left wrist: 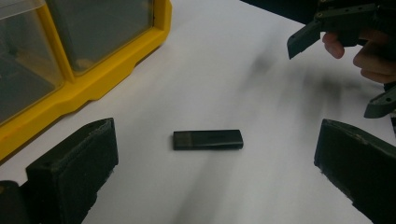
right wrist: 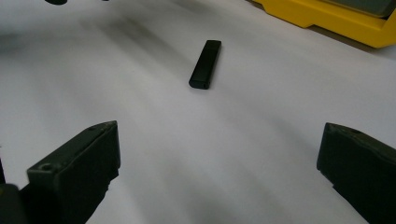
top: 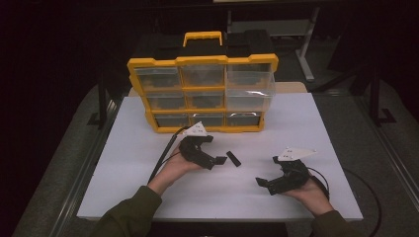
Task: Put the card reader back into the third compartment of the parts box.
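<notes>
Two claws gape empty (left claw [top: 221, 160], right claw [top: 262, 182]); black stick [top: 233, 158] lies between.

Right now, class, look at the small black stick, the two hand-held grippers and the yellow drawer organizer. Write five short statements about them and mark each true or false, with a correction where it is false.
1. The black USB stick lies flat on the white tabletop. True.
2. The left hand-held gripper is shut on the stick. False: its jaws are open and the stick lies apart, just ahead of them.
3. The right hand-held gripper is open. True.
4. The yellow drawer organizer stands at the table's near edge. False: it stands at the far side.
5. One upper right drawer is pulled out. True.
</notes>
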{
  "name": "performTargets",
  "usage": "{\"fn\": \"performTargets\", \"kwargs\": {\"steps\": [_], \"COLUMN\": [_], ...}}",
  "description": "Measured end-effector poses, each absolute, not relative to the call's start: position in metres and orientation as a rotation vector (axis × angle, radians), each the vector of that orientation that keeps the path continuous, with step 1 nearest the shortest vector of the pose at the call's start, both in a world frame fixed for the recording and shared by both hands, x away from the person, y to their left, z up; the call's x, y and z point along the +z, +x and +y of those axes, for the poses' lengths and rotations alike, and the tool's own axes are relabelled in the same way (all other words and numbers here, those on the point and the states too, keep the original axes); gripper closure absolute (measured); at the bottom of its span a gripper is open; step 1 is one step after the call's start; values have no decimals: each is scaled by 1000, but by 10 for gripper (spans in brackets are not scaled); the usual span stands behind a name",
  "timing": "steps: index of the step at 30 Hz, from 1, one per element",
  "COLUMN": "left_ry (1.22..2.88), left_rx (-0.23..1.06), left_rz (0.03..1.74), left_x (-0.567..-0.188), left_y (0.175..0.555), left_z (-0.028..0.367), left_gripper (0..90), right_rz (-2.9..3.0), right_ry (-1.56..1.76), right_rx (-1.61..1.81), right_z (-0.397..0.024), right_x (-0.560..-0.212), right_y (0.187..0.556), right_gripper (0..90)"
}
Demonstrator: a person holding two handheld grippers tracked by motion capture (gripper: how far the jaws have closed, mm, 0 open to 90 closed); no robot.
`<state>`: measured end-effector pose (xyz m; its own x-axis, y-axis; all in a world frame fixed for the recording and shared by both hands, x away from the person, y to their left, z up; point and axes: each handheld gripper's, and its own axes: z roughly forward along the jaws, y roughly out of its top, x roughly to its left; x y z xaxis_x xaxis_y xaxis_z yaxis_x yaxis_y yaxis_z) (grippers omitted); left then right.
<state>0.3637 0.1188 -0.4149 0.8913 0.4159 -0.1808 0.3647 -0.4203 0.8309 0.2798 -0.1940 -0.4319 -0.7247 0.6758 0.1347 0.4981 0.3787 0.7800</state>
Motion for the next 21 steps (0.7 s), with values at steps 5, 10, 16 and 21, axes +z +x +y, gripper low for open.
{"fn": "performTargets", "kwargs": {"steps": [5,10,16,21], "left_ry": [2049,2050,2040,2043], "left_rx": [64,71,74,71], "left_rz": [563,574,581,582], "left_x": [-416,-418,-418,-418], "left_y": [366,368,370,371], "left_z": [112,104,96,90], "left_gripper": [0,0,0,0], "right_rz": [2429,2426,2425,2426], "right_ry": [1055,1053,1054,1055], "right_rx": [1268,1271,1270,1270], "right_z": [-194,-195,-195,-194], "right_x": [-432,-432,-432,-432], "right_y": [280,280,280,280], "right_gripper": [0,0,0,0]}}
